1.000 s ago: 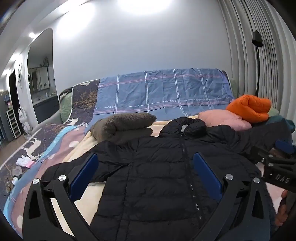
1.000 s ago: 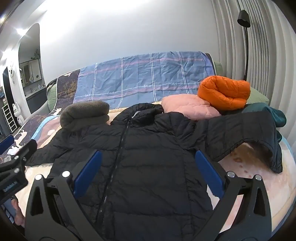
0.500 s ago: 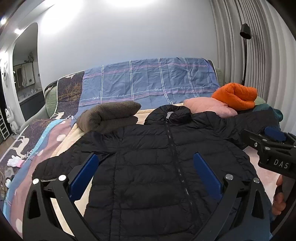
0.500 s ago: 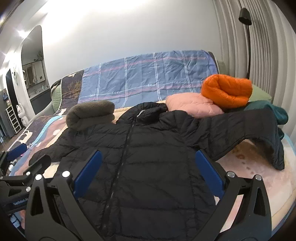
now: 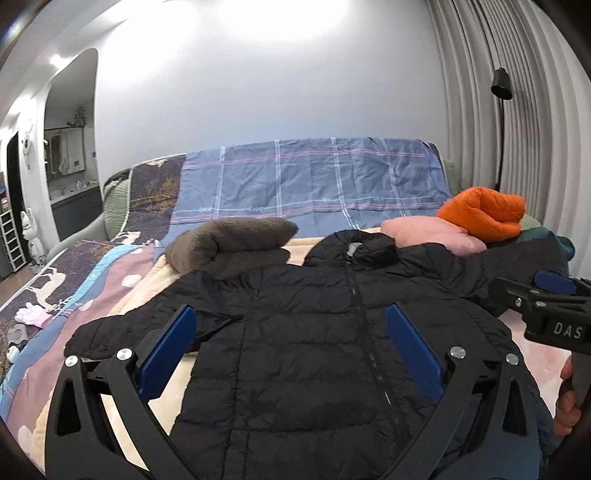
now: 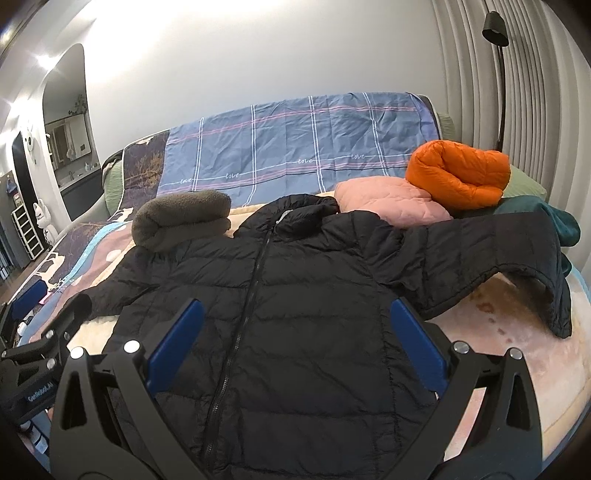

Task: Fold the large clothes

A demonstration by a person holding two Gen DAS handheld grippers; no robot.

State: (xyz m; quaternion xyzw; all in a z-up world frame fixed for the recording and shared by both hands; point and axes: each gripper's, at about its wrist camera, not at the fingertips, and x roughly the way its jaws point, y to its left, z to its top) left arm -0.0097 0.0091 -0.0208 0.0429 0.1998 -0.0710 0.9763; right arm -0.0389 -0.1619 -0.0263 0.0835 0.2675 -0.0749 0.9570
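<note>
A black puffer jacket (image 5: pixel 314 332) lies front up and zipped on the bed, collar at the far end; it also shows in the right wrist view (image 6: pixel 295 314). Its left sleeve (image 5: pixel 122 328) lies out to the left. Its right sleeve (image 6: pixel 498 251) stretches right and droops over a teal garment. My left gripper (image 5: pixel 290 339) is open and empty above the jacket's lower body. My right gripper (image 6: pixel 295 332) is open and empty above the lower body too. Each gripper shows at the edge of the other's view.
A folded grey-brown fleece (image 6: pixel 183 218) lies by the jacket's left shoulder. A pink garment (image 6: pixel 388 203), an orange rolled jacket (image 6: pixel 458 173) and a teal garment (image 6: pixel 554 221) sit at the far right. A blue plaid sheet (image 6: pixel 295 147) covers the headboard. A floor lamp (image 6: pixel 496 22) stands right.
Both views have shifted a little over the jacket; the left view has swung slightly back to the left. Both grippers stay open and empty. The jacket has not moved.
</note>
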